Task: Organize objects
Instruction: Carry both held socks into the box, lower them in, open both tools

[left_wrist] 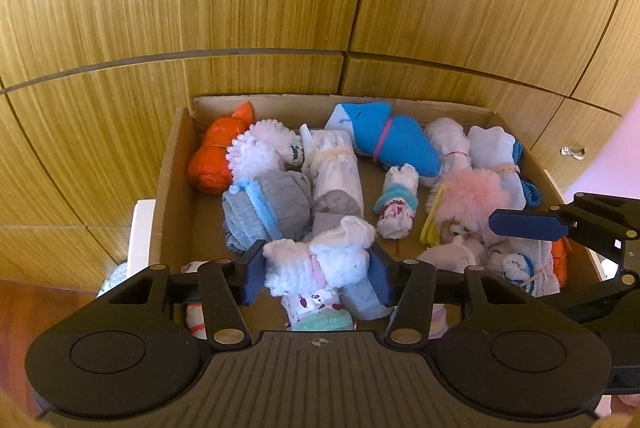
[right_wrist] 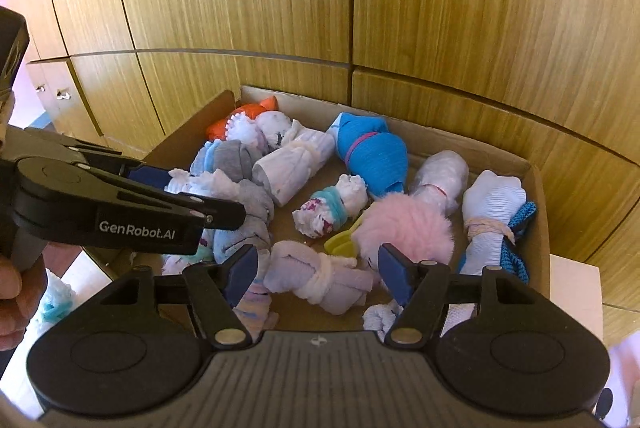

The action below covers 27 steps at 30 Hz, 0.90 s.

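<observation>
Cardboard box [left_wrist: 172, 188] — socks [left_wrist: 320, 260] perhaps hide its near wall.

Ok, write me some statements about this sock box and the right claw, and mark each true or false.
1. The brown cardboard box holds many rolled sock bundles. True.
2. The blue ribbed sock roll is tied with an orange band. False: its band is pink.
3. The right claw squeezes the lilac sock bundle. False: the bundle lies between the pads, with a gap at each side.
4. The orange sock bundle lies in the box's far left corner, seen from the left wrist. True.
</observation>
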{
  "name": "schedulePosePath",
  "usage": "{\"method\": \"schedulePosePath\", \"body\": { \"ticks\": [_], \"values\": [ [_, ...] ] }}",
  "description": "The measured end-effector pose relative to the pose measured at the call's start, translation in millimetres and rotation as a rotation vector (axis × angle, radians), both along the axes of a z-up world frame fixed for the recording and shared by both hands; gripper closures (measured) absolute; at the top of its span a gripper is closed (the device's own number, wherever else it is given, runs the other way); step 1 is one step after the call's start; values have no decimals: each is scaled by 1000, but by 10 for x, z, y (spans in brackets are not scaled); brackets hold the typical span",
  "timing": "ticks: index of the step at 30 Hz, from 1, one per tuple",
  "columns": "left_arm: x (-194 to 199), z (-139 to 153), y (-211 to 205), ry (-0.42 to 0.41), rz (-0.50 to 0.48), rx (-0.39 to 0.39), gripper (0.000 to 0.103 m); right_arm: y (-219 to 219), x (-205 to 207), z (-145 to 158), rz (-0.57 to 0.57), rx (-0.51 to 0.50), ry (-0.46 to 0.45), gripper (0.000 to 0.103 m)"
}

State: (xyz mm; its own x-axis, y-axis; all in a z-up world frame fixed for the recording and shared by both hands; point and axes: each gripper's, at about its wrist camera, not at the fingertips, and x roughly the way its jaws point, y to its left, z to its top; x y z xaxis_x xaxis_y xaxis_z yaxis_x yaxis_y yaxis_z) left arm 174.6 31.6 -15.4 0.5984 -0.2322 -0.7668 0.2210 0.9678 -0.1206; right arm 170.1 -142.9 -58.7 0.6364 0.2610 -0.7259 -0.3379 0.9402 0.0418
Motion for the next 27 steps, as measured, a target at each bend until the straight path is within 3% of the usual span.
{"method": "schedulePosePath", "body": {
  "ticks": [6,10,16,21,27],
  "values": [
    [-51,46,-1,-3,5,8,32,13,-33,61,-6,3,-8,32],
    [-112,124,35,-21,31,22,17,-42,-74,135,-32,16,-13,23],
    [-227,262,82,-45,75,31,0,-84,-230,276,-62,16,-20,17],
    [-368,416,58,-85,83,51,1,-72,-373,337,-60,9,-24,17],
    [-508,545,15,-106,62,19,1,-35,-523,362,-58,13,-21,16]
  ]
}}
